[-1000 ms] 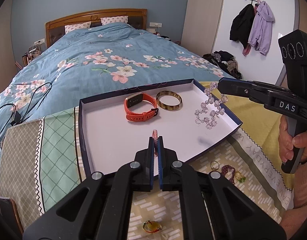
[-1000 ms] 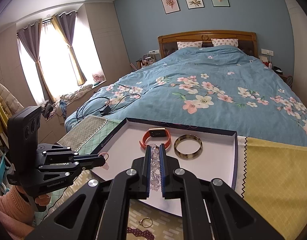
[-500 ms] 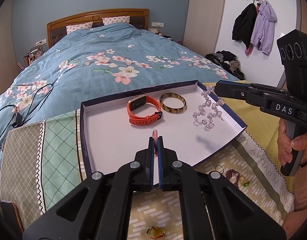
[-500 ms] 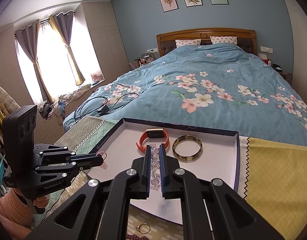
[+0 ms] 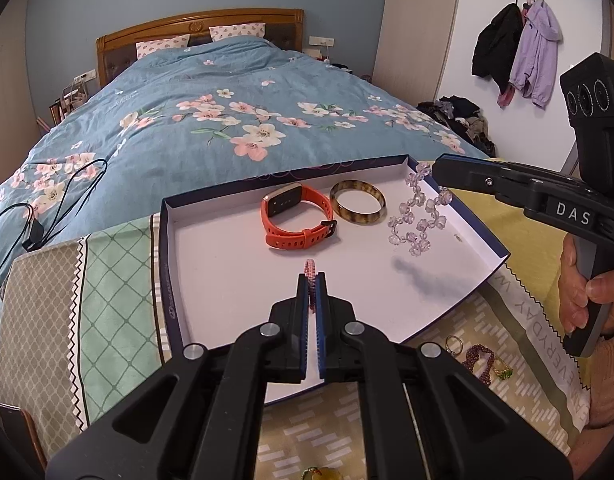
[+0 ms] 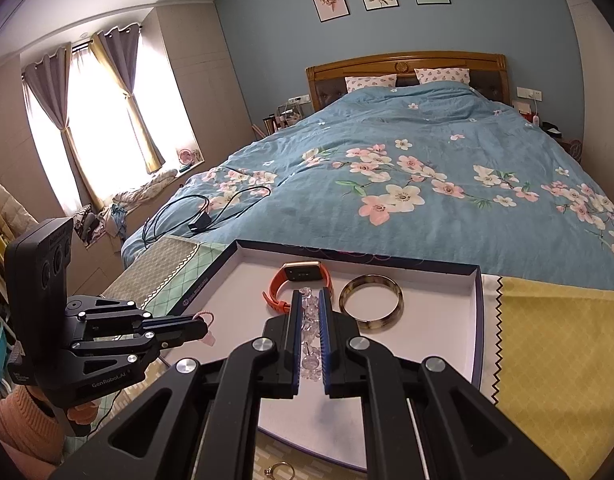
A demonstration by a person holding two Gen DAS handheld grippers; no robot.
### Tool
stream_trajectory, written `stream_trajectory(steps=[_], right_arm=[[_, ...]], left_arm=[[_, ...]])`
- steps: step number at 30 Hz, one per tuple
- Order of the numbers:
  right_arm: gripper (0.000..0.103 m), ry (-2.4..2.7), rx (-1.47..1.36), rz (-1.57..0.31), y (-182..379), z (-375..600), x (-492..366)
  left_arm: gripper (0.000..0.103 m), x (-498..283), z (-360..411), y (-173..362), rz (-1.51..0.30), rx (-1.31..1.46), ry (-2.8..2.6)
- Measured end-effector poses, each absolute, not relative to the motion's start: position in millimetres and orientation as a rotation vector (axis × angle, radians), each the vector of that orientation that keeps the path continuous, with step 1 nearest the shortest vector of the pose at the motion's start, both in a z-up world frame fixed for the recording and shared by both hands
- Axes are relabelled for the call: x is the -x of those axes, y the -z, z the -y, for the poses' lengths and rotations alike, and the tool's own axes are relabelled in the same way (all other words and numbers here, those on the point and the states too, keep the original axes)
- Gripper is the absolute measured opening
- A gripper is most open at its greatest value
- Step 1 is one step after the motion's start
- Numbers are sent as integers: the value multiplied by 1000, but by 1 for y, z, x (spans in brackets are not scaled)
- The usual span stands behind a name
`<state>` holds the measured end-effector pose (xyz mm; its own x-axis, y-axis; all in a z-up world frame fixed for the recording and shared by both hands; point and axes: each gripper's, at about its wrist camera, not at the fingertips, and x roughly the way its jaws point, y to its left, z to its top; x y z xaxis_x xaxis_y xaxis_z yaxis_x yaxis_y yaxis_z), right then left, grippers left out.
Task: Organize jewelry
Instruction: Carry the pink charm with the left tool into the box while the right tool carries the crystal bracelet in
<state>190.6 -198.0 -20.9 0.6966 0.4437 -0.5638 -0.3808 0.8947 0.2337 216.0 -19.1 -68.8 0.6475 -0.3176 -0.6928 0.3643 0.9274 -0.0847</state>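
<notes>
Partly hidden, pink bracelet in left jaws, crystal strand in right jaws.

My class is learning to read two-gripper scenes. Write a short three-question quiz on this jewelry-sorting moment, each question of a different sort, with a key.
1. True or false: the orange watch lies inside the tray.
2. Multiple choice: what is the right gripper shut on?
A. the tortoiseshell bangle
B. the clear bead bracelet
C. the gold ring
3. Fill in: the left gripper is shut on a braided ____ cord bracelet.

Key
1. True; it lies beside the bangle.
2. B; the beads hang from it above the tray's right side.
3. Pink.
</notes>
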Motion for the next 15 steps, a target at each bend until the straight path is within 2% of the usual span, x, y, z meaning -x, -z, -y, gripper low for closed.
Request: stream_trajectory(steps=[15], right_arm=[[6, -460, -153, -704, 38, 190, -217]], left_arm=[[3, -246, 27, 82, -832, -59, 374]])
